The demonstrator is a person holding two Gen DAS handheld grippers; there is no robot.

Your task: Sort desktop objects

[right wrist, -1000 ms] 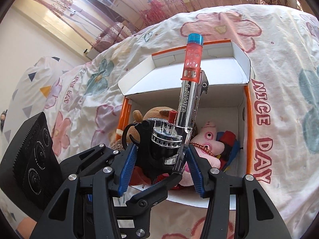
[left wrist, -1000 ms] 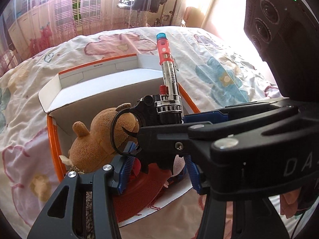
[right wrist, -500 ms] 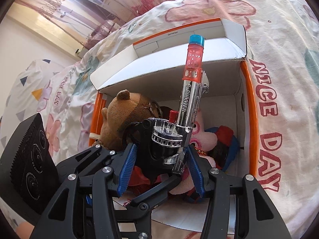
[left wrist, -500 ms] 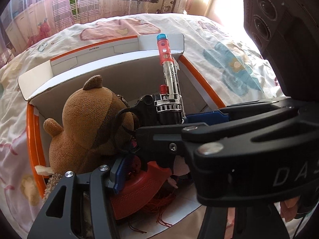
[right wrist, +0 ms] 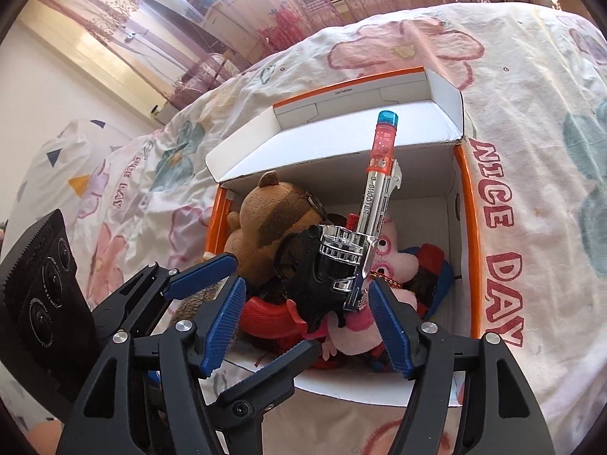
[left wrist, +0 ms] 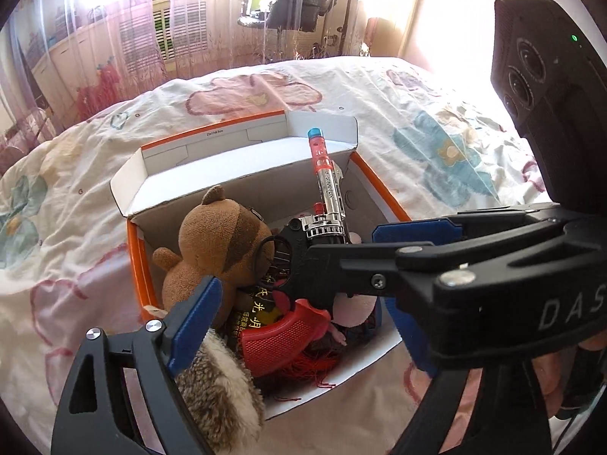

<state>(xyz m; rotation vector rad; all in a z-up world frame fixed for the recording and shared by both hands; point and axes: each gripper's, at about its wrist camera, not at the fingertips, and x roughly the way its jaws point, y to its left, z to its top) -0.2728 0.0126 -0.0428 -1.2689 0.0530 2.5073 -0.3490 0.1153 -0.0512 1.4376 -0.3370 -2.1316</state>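
right gripper (right wrist: 303, 314) fingers wide | toy gun (right wrist: 341, 261) in box (right wrist: 461, 174) | left fingers (left wrist: 195, 314) wide | hedgehog plush (left wrist: 224, 390) left-view only

You have spread the right gripper (right wrist: 307, 318) wide, so its pads no longer clamp the toy gun (right wrist: 341, 261), which now lies in the box (right wrist: 464, 204) among the plush toys.

toy gun (right wrist: 373, 204): chrome, red grip (blue tip) | box (right wrist: 464, 204): orange-white | bedsheet (right wrist: 531, 113): floral
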